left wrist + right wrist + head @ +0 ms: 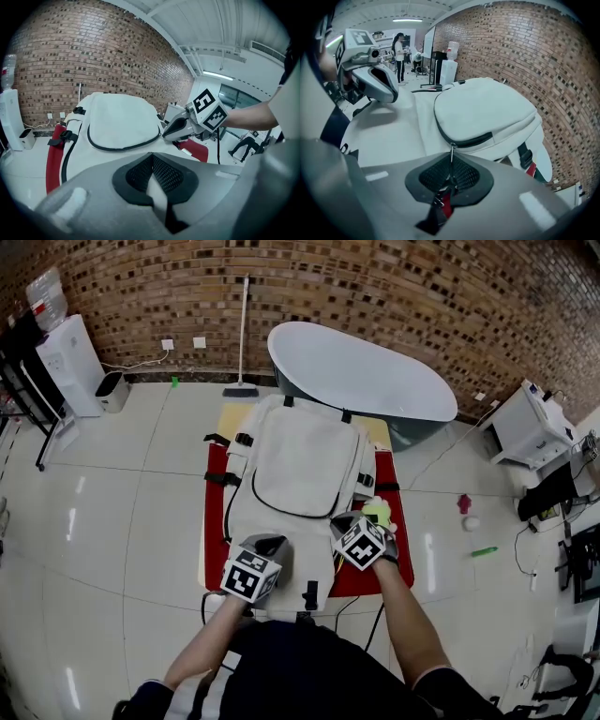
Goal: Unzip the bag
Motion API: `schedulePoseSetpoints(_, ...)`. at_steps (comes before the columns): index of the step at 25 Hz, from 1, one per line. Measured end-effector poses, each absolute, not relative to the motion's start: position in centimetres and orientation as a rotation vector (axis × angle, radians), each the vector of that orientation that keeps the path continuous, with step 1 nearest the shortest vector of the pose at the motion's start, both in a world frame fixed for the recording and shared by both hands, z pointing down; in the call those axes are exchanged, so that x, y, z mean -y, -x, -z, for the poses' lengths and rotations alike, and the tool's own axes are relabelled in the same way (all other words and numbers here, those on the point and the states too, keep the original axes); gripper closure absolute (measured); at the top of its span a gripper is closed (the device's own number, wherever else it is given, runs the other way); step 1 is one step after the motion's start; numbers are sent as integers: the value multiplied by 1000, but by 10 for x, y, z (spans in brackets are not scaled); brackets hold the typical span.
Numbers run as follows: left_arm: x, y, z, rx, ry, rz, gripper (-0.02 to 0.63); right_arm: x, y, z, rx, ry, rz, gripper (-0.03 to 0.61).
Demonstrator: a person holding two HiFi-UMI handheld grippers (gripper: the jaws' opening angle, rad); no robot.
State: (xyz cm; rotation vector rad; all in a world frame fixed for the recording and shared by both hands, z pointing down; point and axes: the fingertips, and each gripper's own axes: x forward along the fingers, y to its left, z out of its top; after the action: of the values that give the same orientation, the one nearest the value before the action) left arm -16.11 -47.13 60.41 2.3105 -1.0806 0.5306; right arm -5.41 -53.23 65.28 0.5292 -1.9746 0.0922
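A white backpack (300,465) lies flat on a red mat (214,521), its front pocket outlined by a dark zipper (464,140). My right gripper (451,164) is shut on the metal zipper pull (452,153) at the pocket's near right corner; in the head view the right gripper (343,524) sits at that corner. My left gripper (151,159) is shut on a white strip of the bag's fabric (157,194) at the bag's near end, where the head view shows the left gripper (266,547). Each gripper view shows the other gripper beside the pocket.
A pale bathtub (361,376) stands behind the table and a broom (244,334) leans on the brick wall. A water dispenser (70,362) is at far left, a white cabinet (534,423) at right. A green thing (378,512) lies beside the bag's right side.
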Motion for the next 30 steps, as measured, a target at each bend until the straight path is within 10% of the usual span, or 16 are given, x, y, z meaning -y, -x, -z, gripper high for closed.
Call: schedulePoseSetpoints(30,448,175,-621,1014,-2318,-504,609,524,170,-663,1987,-571,-359,545)
